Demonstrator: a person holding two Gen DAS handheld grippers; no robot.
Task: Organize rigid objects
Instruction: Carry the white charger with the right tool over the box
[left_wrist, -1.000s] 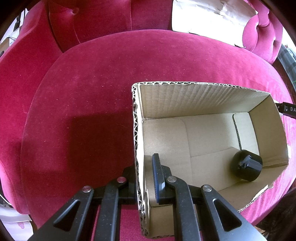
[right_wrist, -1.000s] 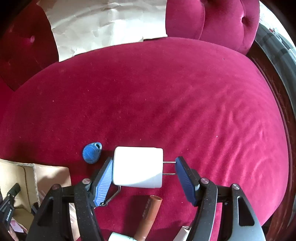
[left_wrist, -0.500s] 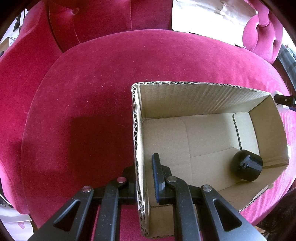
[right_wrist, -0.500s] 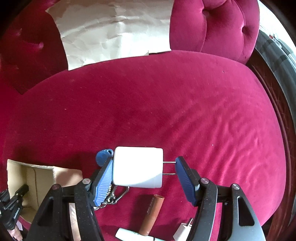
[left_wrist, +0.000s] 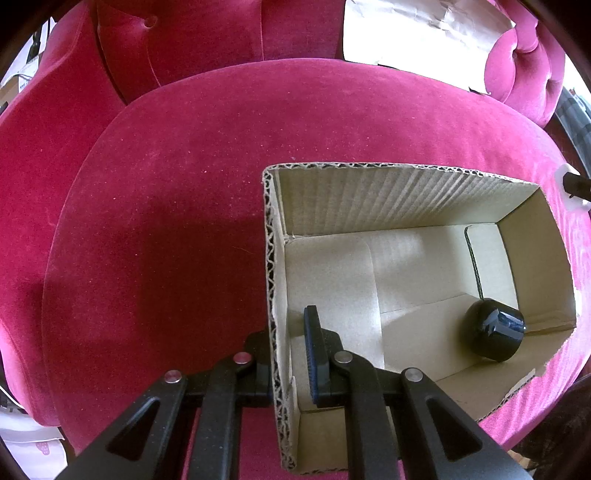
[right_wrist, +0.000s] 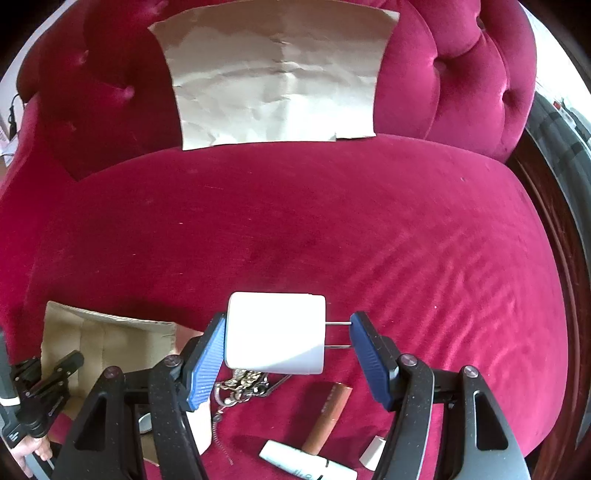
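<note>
Left gripper (left_wrist: 291, 354) is clamped on the left wall of the cardboard box (left_wrist: 369, 199): one finger outside, the blue-padded finger (left_wrist: 314, 354) inside, corrugated edge pinched between them. Box sits open-topped on the red velvet seat (left_wrist: 166, 221). Inside, a black round cap-like thing (left_wrist: 493, 334) lies on its side in the near right corner of the box floor; the rest of the floor is bare cardboard.

Right gripper (right_wrist: 288, 341) is clamped on a white plug adapter (right_wrist: 275, 332), held lengthwise: left blue pad against the flat back, right pad against the tips of the two metal prongs (right_wrist: 338, 334). The adapter is off the seat, to the right of the box (right_wrist: 107, 336), not over it.

On the seat under the right gripper:
- metal chain (right_wrist: 240, 387), partly hidden by the adapter
- brown tube (right_wrist: 328, 417), tilted
- white tube (right_wrist: 306, 461), touching the brown one's lower end
- small white block (right_wrist: 373, 448) by the right finger

Crumpled brown paper (right_wrist: 273, 77) leans on the tufted backrest. A hand (right_wrist: 27, 452) shows at the lower left edge of the right view, on the left gripper's handle.
</note>
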